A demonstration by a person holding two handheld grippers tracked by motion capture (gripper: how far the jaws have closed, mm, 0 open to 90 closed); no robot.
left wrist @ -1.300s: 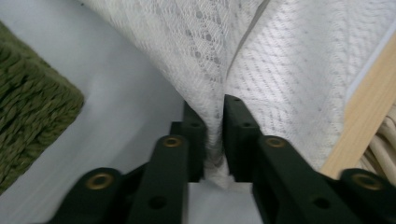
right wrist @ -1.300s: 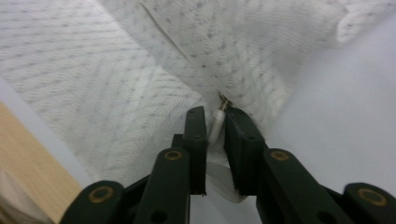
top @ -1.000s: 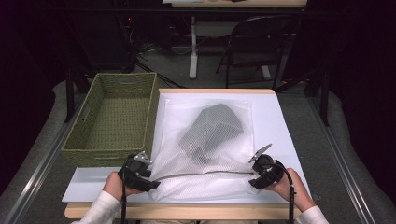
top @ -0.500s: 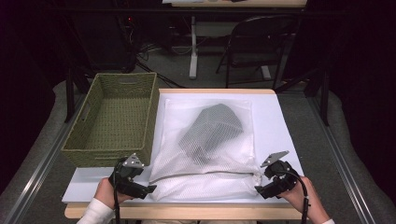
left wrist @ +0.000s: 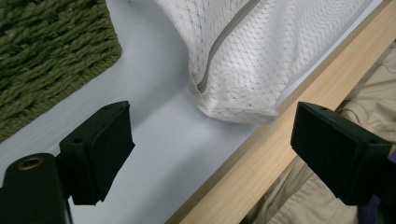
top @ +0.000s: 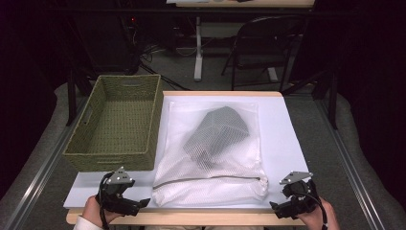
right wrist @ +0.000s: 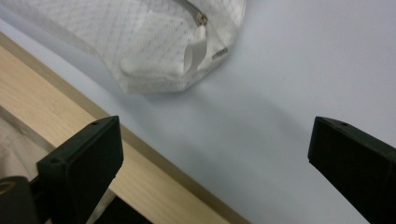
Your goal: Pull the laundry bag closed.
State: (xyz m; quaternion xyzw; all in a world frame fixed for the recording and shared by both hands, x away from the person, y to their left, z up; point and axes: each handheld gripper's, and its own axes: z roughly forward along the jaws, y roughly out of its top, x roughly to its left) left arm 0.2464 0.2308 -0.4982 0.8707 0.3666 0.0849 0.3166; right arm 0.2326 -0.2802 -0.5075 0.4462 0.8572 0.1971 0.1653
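Note:
A white mesh bag (top: pixel 210 165) lies flat on the white sheet (top: pixel 282 139), with a grey garment (top: pixel 218 132) inside and its zipper (top: pixel 210 178) along the near edge. My left gripper (top: pixel 136 205) stands open just left of the bag's near left corner (left wrist: pixel 233 109), apart from it. My right gripper (top: pixel 280 209) stands open to the right of the near right corner (right wrist: pixel 154 70), where the zipper pull (right wrist: pixel 201 19) lies. The jaws of both have just been opening, and nothing is between them. In the gripper views my left gripper (left wrist: pixel 212 126) and right gripper (right wrist: pixel 217 135) hang over the sheet's front edge.
A green woven basket (top: pixel 115 160) stands left of the bag, its corner (left wrist: pixel 46 46) close to my left gripper. The table's wooden front edge (top: pixel 201 218) runs just under both grippers. A folding chair (top: pixel 268 38) and table legs stand beyond the far side.
Both grippers have let go of the bag's near corners, opened, and drawn back and outward to the table's front edge. The lifted near edge of the bag has dropped flat.

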